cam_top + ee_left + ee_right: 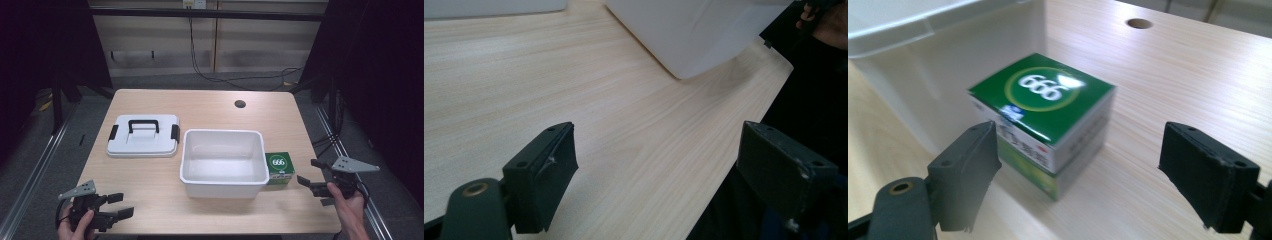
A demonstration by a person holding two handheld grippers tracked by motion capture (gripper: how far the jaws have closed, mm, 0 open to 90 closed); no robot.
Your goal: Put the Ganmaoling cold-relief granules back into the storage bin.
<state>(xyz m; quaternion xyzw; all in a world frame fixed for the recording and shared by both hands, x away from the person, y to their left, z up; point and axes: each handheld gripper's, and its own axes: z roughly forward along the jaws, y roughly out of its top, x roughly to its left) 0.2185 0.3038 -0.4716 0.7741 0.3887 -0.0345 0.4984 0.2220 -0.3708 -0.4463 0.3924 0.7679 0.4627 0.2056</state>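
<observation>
We note the green box (279, 168) at the right of centre in the high view, touching the right wall of the white bin (223, 186) on the counter (210, 102). In the right gripper view the box sits at centre frame, its glossy top printed "666", with white and green side panels.

Handling, our judgement: it looks like a thin cardboard carton, probably light and stiff enough along its edges but liable to dent if squeezed hard on a panel. The shiny print may be a little slippery. The side against the bin is closed off, so we would take hold across the two free opposite sides, low on the panels.

The right claw (316, 187) hangs at the lower right of the high view, jaws spread wide with nothing between them; in its own view the box lies just ahead of them, not yet touched. The left claw (115, 206) rests at the lower left, jaws likewise apart and empty over bare wood.

The white lid (143, 135) with black handle and clips lies flat at the left of the bin, apart from it. The bin looks empty.

Surface: pale wood grain, smooth, with a round cable hole (240, 104) at upper centre. Room: dim, grey floor, cables (210, 77) trailing behind the counter, and pale panelling.
</observation>
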